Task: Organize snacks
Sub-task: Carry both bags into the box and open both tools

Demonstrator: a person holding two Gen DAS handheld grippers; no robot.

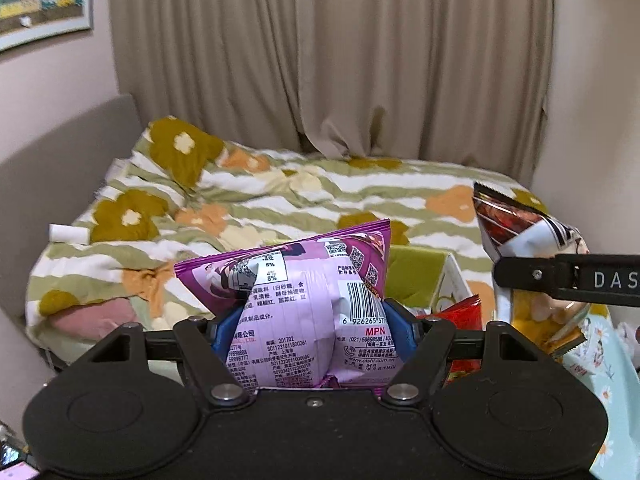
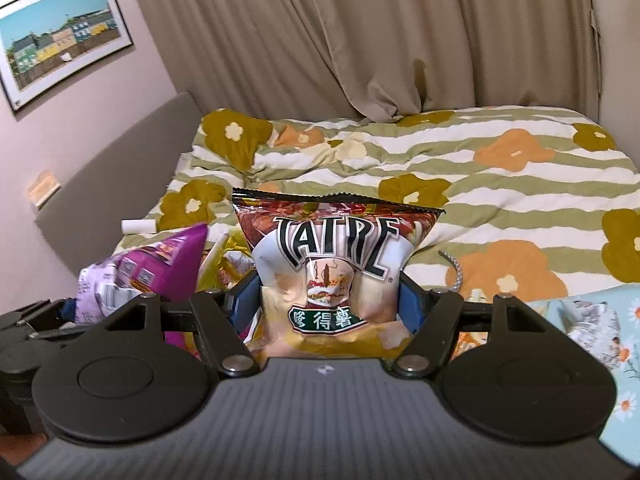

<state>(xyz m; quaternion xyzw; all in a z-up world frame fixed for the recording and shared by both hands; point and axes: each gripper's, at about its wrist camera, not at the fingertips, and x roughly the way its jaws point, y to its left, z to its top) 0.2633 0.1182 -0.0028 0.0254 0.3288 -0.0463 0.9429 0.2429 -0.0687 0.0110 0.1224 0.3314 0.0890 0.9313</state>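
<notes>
My left gripper (image 1: 312, 332) is shut on a purple snack bag (image 1: 308, 300), held upright with its printed back toward the camera. My right gripper (image 2: 328, 304) is shut on a white and brown chip bag (image 2: 332, 272), also held upright. In the left wrist view the chip bag (image 1: 520, 232) and the right gripper's black body show at the right. In the right wrist view the purple bag (image 2: 148, 268) shows at the left. A green-lined box (image 1: 420, 276) with a red packet (image 1: 460, 316) in it sits just behind the purple bag.
A bed with a striped floral quilt (image 2: 460, 168) fills the space ahead. Beige curtains (image 1: 320, 60) hang behind it. A white roll (image 2: 138, 226) lies near the grey headboard (image 2: 120, 168). A light blue floral cloth (image 2: 600, 340) lies at the right. A silver bracelet (image 2: 456, 272) lies on the quilt.
</notes>
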